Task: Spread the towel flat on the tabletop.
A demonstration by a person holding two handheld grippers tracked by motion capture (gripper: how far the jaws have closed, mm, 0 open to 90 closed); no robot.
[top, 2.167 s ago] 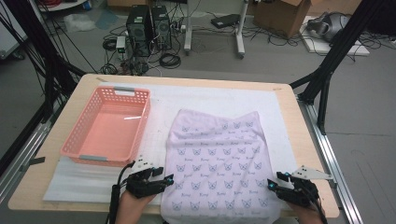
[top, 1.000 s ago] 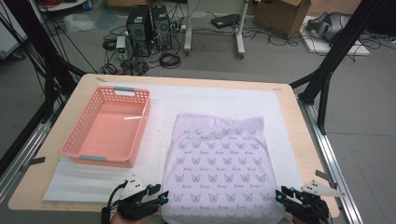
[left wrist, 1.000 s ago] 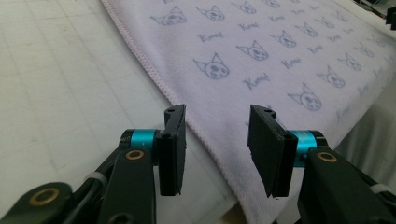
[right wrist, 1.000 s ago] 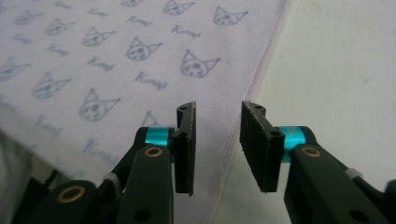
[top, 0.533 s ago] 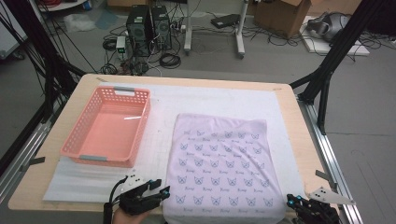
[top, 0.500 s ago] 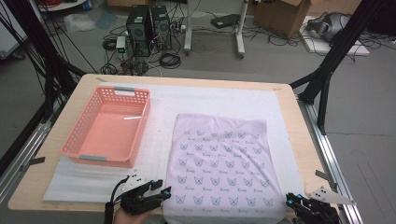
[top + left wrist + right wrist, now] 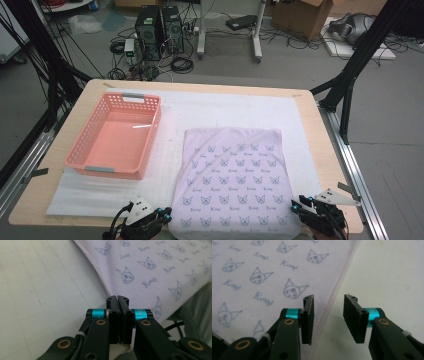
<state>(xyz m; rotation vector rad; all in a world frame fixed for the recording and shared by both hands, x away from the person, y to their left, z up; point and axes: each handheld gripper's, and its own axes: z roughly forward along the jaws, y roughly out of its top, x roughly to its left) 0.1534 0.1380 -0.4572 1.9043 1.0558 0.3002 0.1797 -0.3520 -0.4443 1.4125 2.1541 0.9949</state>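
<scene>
Towel (image 7: pixel 235 182), lilac with a cat print, lies flat on the white mat (image 7: pixel 220 107) on the table (image 7: pixel 320 145), its near edge at the table's front edge, right of the pink basket (image 7: pixel 114 136). Its top looks folded over in a diagonal.

Left claw (image 7: pixel 117 298): jaws have just been closing and now stand clenched together at the towel's near left corner. Whether any hem is pinched between them I cannot tell; the cloth edge runs just past the tips.

Right claw (image 7: pixel 328 305): jaws have just been opening, released, straddling the stitched right hem with nothing pressed.

Risks, judged: left claw may have closed on air, so a lift leaves that corner behind. Right claw closing shallow catches only stitching and slips. Uneven pull skews the fold
</scene>
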